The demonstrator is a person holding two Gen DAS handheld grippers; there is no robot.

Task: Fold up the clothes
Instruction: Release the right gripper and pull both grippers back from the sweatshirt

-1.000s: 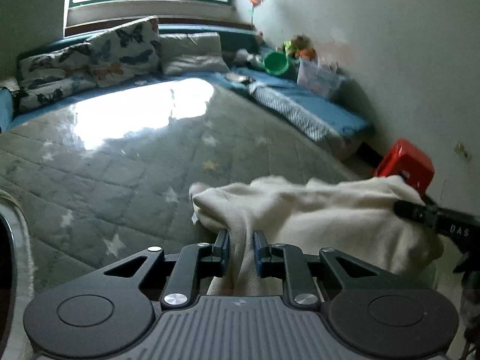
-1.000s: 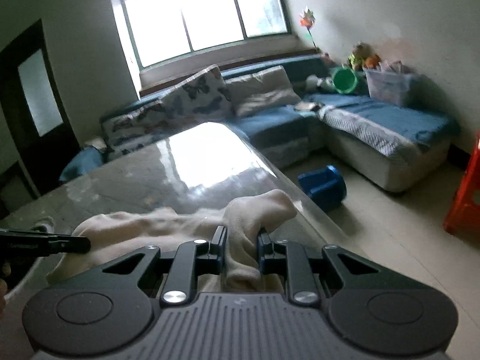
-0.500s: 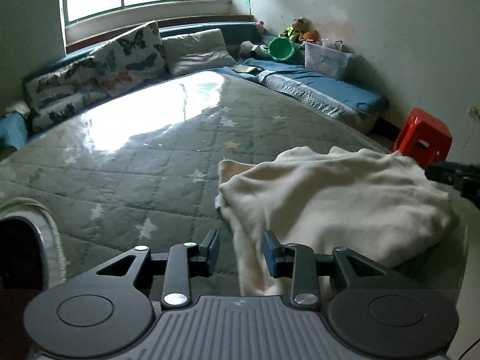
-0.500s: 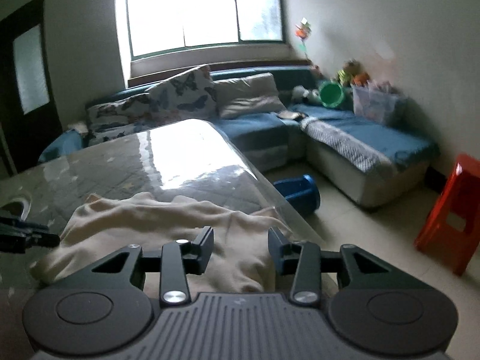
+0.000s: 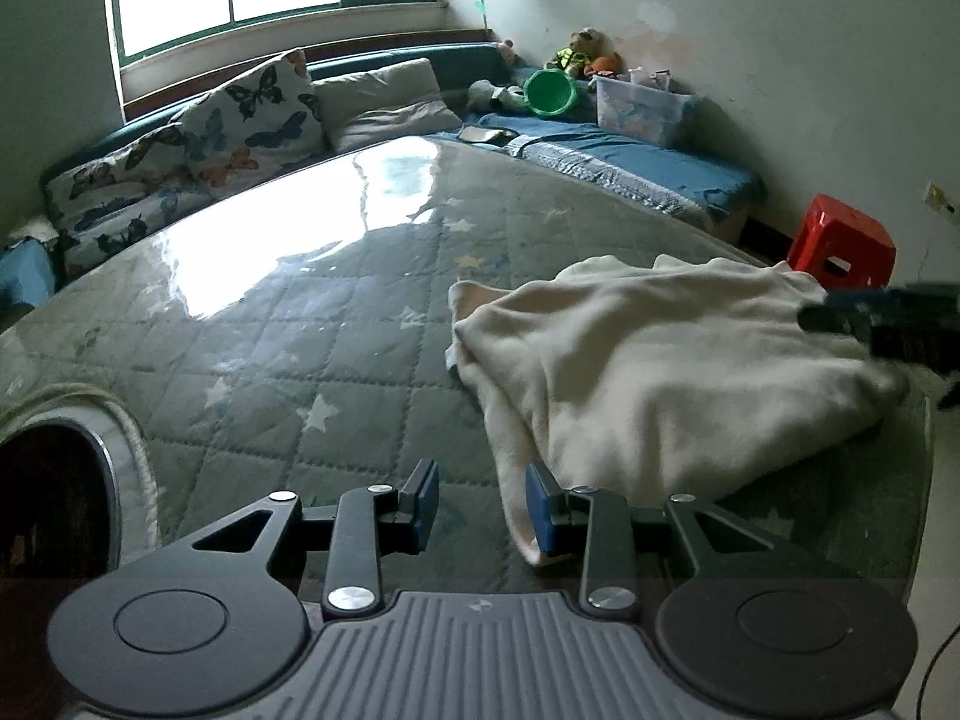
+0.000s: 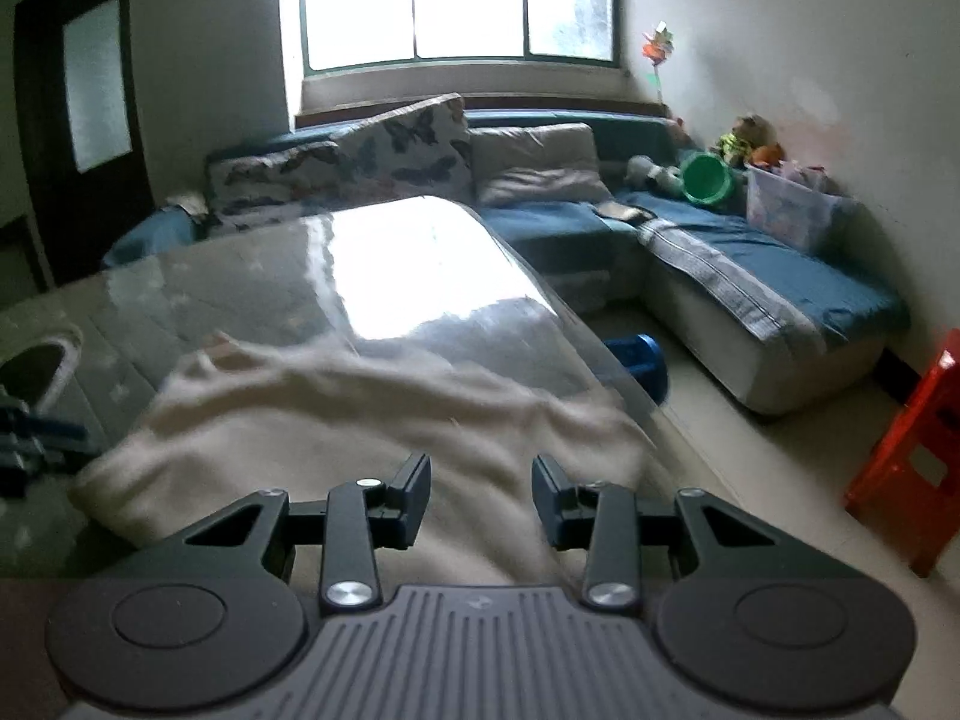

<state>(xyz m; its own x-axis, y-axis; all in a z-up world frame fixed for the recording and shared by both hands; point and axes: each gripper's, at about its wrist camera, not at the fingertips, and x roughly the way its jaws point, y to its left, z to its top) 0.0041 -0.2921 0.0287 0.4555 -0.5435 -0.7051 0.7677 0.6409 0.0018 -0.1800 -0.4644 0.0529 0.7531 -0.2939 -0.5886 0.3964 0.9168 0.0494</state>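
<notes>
The left gripper is open, with the edge of the cream cloth right beside one jaw. The cloth sits lumpy at the right side of the table, close to its edge. The right gripper is open over it too, so a bump could push the cloth off.

Garment on the table, sofa behind

The garment lies on the table's right part; the sofa stands behind, the stool at right.
</notes>
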